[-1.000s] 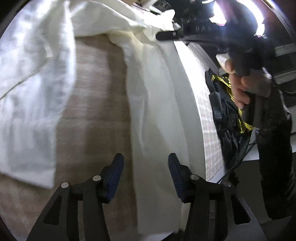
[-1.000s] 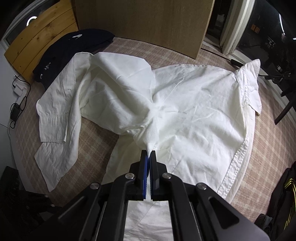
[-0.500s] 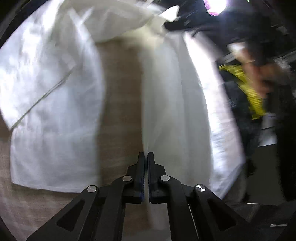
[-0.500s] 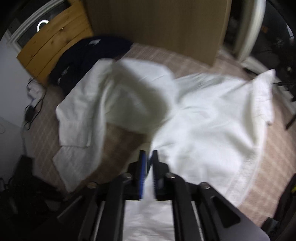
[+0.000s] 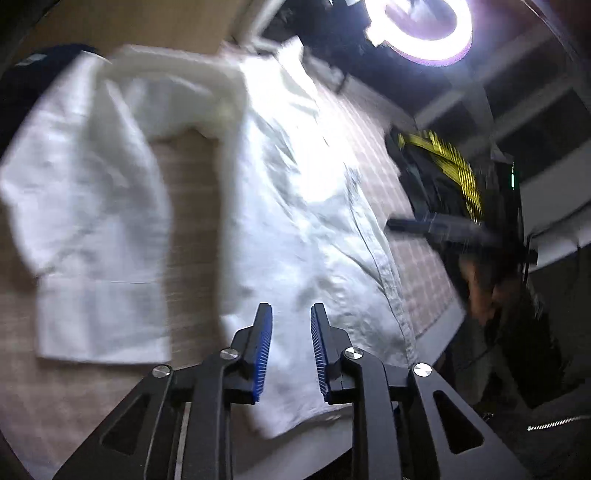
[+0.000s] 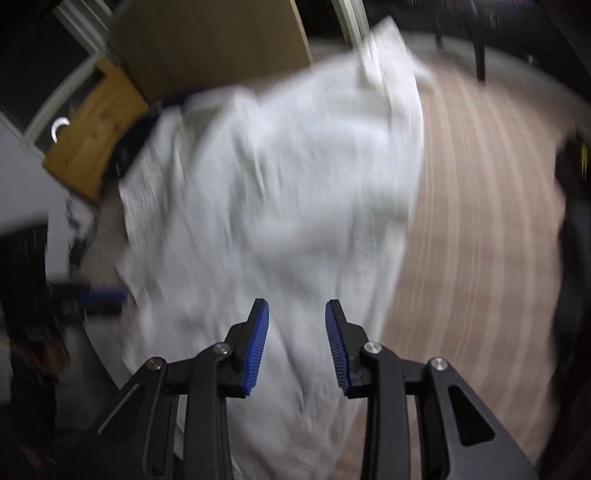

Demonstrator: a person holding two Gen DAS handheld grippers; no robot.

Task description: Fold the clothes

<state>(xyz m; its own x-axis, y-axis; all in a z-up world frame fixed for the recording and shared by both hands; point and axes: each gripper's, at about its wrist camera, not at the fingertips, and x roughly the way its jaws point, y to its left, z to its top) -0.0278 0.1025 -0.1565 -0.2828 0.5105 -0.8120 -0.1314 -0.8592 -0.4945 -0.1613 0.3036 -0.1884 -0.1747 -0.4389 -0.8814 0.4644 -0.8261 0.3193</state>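
Note:
A white shirt (image 5: 295,206) lies spread on a beige checked surface (image 5: 192,221), with one sleeve (image 5: 92,221) stretched out at the left. My left gripper (image 5: 291,308) hovers over the shirt's lower hem, jaws opening, cloth under the gap but not pinched. In the blurred right wrist view the shirt (image 6: 277,192) fills the middle. My right gripper (image 6: 296,304) stands above its near edge, jaws opening with nothing pressed between the pads. The right gripper (image 5: 424,225) and a hand (image 5: 480,291) show at the right edge of the left wrist view.
A dark garment with yellow stripes (image 5: 443,173) lies beyond the surface's right edge. A ring light (image 5: 424,29) glares at the top. A navy garment (image 5: 22,74) sits at the far left. A wooden board (image 6: 88,147) and a brown panel (image 6: 207,44) stand behind.
The right gripper let go of the bunched shirt fabric and swung sideways, and its jaws parted. The left gripper closed, then parted again and rose a little. The shirt now lies flatter.

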